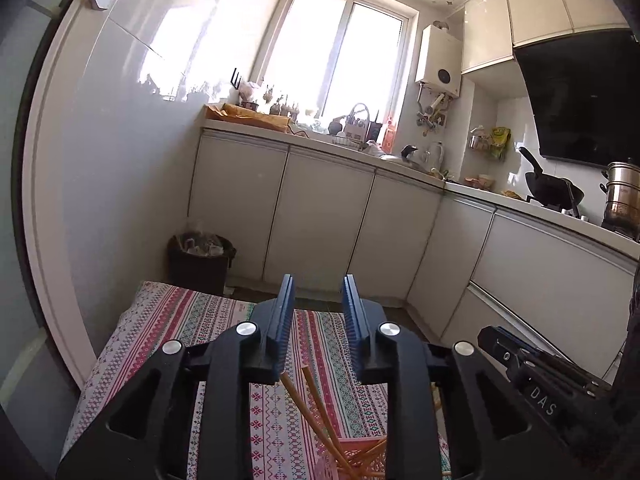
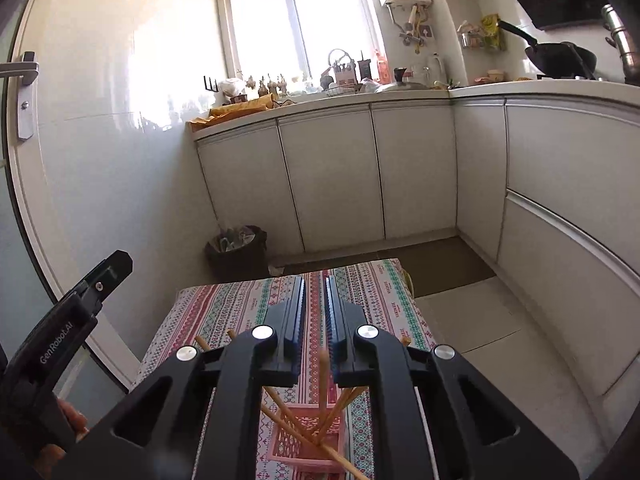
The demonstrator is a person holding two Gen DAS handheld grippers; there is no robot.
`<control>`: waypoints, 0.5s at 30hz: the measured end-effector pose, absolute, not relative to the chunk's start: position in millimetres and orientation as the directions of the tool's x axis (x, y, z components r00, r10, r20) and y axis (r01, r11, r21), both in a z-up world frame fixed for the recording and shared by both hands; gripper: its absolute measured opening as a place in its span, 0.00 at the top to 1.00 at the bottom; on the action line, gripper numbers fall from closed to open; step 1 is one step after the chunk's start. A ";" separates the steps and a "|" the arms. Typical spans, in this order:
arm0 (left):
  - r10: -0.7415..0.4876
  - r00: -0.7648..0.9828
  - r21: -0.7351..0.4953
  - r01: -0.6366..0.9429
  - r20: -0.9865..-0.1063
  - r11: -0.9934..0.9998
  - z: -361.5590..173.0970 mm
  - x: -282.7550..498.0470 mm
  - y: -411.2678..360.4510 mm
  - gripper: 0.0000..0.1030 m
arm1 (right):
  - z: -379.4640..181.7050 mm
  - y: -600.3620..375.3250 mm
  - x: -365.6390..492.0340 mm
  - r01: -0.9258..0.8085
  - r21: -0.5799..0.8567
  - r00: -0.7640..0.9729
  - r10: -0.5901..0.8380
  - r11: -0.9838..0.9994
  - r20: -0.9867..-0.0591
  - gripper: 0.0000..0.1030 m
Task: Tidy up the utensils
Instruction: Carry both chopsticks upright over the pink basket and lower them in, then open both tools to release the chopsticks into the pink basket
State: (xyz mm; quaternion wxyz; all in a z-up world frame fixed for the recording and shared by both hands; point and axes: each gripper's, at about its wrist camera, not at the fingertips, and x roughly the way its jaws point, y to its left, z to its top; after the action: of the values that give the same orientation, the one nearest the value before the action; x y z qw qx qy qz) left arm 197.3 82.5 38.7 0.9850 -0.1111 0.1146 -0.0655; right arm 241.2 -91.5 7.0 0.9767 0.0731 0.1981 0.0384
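Two tongs: both hang over the desk (image 2: 372,280) with the striped cloth, and both point a little down toward the far kitchen cupboards.
Chopsticks: the wooden chopsticks (image 2: 298,426) stand in a pink basket (image 2: 296,440) at the bottom middle of the right wrist picture. They fan out like a bunch of straws, with their tips leaning up to the left, to the right and straight up.
Which way: the basket sits below and behind the tips of both tongs, low in each frame, not out in front.
Left tongs: the left tongs (image 1: 318,320) are spread a bit, with nothing between the blue pads. The chopsticks (image 1: 316,412) and the basket (image 1: 360,456) show under them at the bottom of the frame.
Right tongs: the right tongs (image 2: 315,312) are nearly pressed together, with only a thin gap and nothing pinched.
Nearer hand: I cannot tell; both look about as close.
Guess: the chopsticks seem to be all in the basket.
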 end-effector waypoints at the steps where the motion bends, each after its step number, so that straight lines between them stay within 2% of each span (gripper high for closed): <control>1: -0.155 0.966 -0.231 0.105 -0.209 0.967 39.6 195.6 82.5 0.77 | 8.4 -91.1 240.2 -0.042 0.154 0.918 0.099 0.987 -0.385 0.87; 2: -0.155 0.966 -0.228 0.107 -0.206 0.968 40.7 193.7 81.9 0.77 | 10.1 -90.8 239.7 -0.042 0.154 0.917 0.099 0.987 -0.387 0.82; 3: -0.153 0.967 -0.226 0.106 -0.202 0.968 41.5 191.5 81.5 0.74 | 12.5 -91.5 238.8 -0.039 0.157 0.919 0.097 0.987 -0.382 0.67; 4: -0.151 0.968 -0.225 0.105 -0.199 0.969 42.9 189.7 81.1 0.70 | 14.6 -91.9 236.3 -0.033 0.158 0.922 0.091 0.987 -0.375 0.56; 8: -0.145 0.971 -0.233 0.100 -0.187 0.967 46.6 178.6 83.8 0.58 | 20.9 -91.7 228.3 -0.020 0.145 0.923 0.074 0.989 -0.377 0.50; 10: -0.141 0.974 -0.235 0.096 -0.179 0.967 48.8 172.6 84.4 0.44 | 24.2 -94.1 221.0 -0.009 0.149 0.929 0.063 0.989 -0.365 0.35; 12: -0.130 0.978 -0.234 0.091 -0.160 0.968 50.6 164.0 84.4 0.32 | 27.7 -98.8 213.5 0.008 0.153 0.936 0.047 0.988 -0.349 0.25; 14: -0.126 0.980 -0.227 0.090 -0.151 0.970 52.4 157.1 83.7 0.27 | 30.0 -103.9 206.7 0.018 0.163 0.938 0.039 0.986 -0.344 0.21; 15: -0.127 0.981 -0.224 0.092 -0.149 0.970 53.3 154.3 82.8 0.24 | 30.6 -106.2 203.9 0.025 0.166 0.938 0.034 0.986 -0.344 0.16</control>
State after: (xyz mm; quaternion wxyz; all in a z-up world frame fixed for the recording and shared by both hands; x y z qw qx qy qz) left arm 154.3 82.8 53.3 0.9892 -0.1086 0.0816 -0.0554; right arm 203.9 -106.2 30.6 0.9809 0.0842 0.1754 0.0021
